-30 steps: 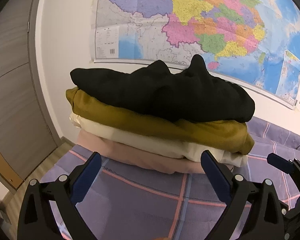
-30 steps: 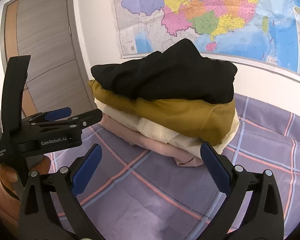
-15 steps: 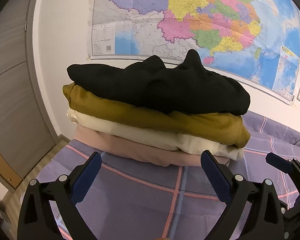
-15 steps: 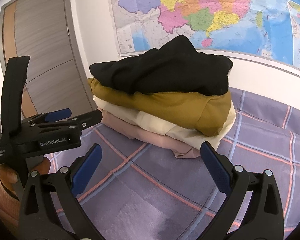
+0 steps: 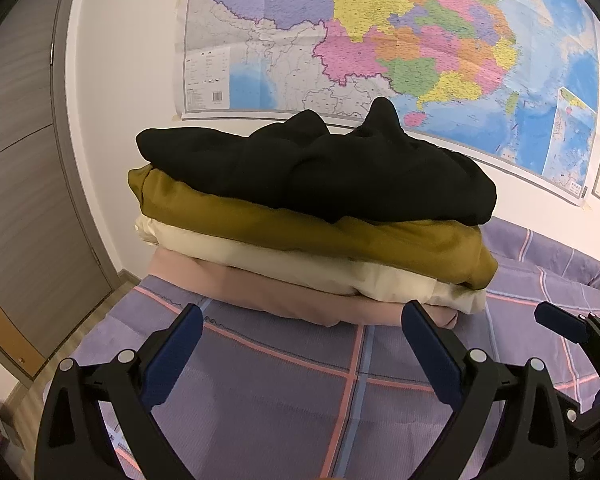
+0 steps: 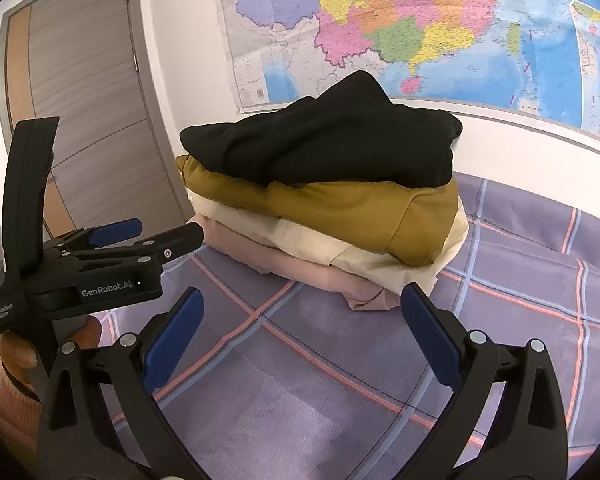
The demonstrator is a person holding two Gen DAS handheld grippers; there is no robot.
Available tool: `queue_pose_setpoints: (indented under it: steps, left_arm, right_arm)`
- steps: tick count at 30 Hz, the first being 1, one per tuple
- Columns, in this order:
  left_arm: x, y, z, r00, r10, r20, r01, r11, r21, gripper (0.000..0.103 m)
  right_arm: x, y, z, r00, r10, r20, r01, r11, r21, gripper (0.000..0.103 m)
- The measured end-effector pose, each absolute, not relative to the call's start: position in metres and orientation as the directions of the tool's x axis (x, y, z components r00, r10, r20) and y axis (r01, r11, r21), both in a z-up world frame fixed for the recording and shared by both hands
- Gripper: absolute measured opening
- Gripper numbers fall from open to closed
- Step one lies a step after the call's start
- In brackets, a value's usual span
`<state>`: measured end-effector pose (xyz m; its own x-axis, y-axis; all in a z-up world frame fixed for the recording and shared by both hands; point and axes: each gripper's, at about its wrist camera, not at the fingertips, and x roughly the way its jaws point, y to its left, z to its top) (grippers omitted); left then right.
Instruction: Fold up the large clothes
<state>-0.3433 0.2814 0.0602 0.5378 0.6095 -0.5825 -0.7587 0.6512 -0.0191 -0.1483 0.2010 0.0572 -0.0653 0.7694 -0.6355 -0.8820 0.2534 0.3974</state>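
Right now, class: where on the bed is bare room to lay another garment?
Free: the purple checked bedspread between both grippers and the stack of folded clothes, and the stretch right of the stack toward the wall. Crowded: the stack's corner near the door.

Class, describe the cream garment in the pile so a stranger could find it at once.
Below the big colourful wall map, on the purple checked bedspread, sits a stack of four folded clothes. The cream folded garment is third from the top, sandwiched between the mustard-brown folded garment above and the pale pink folded garment beneath.
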Motion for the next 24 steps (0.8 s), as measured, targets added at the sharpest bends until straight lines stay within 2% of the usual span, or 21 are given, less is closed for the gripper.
queue_pose_setpoints:
  steps: [24]
  left_arm:
    - [-0.3484, 0.2717, 0.0573, 0.532, 0.615, -0.582, -0.757, 0.653, -0.002, 0.096]
  right_arm:
    - [-0.1518, 0.1943, 0.0565, -0.067, 0.768, -0.637, -0.882, 0.253, 0.397, 0.097]
